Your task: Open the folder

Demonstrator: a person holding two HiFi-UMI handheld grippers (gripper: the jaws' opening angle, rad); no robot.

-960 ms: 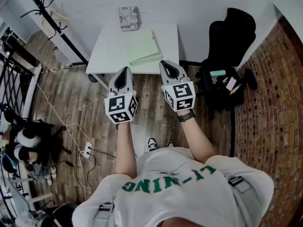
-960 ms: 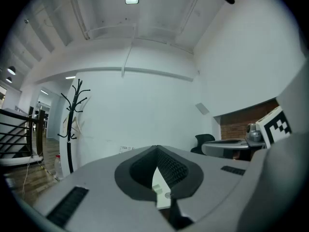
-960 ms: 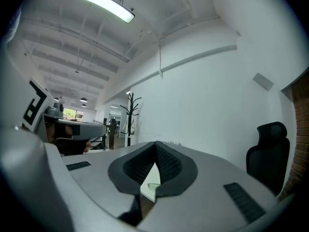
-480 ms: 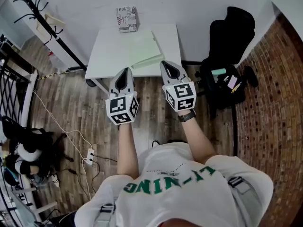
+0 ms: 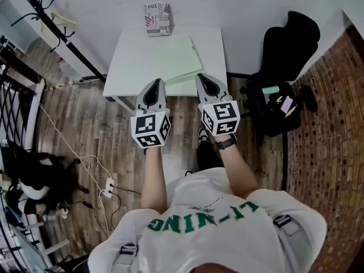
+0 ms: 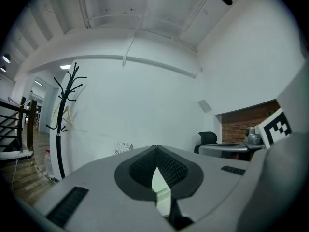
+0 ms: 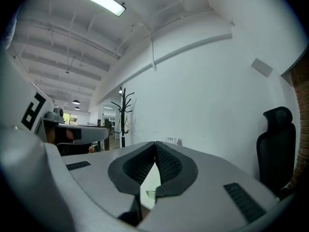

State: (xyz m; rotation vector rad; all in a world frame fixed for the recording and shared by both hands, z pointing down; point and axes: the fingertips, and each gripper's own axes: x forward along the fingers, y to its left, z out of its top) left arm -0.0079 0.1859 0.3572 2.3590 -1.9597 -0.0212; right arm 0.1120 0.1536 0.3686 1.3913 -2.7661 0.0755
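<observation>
A pale green folder point(image 5: 177, 58) lies closed on the right half of a small white table point(image 5: 133, 61). Both grippers are held level in front of the table's near edge, side by side. My left gripper point(image 5: 155, 84) has its jaw tips together with nothing between them, just short of the table edge. My right gripper point(image 5: 203, 77) is shut too, its tip over the folder's near corner. In the left gripper view point(image 6: 155, 149) and the right gripper view point(image 7: 155, 144) the jaw tips meet, and a strip of the green folder point(image 7: 148, 187) shows through the gap below them.
A printed box point(image 5: 157, 11) stands at the table's far edge against the white wall. A black office chair point(image 5: 289, 44) with small items on its seat is to the right. A black coat stand point(image 5: 51, 21) and floor cables point(image 5: 85, 152) are to the left.
The person has stepped toward the table, so both grippers sit closer to its near edge; the right tip now reaches the folder's corner. Both jaws stay shut.
</observation>
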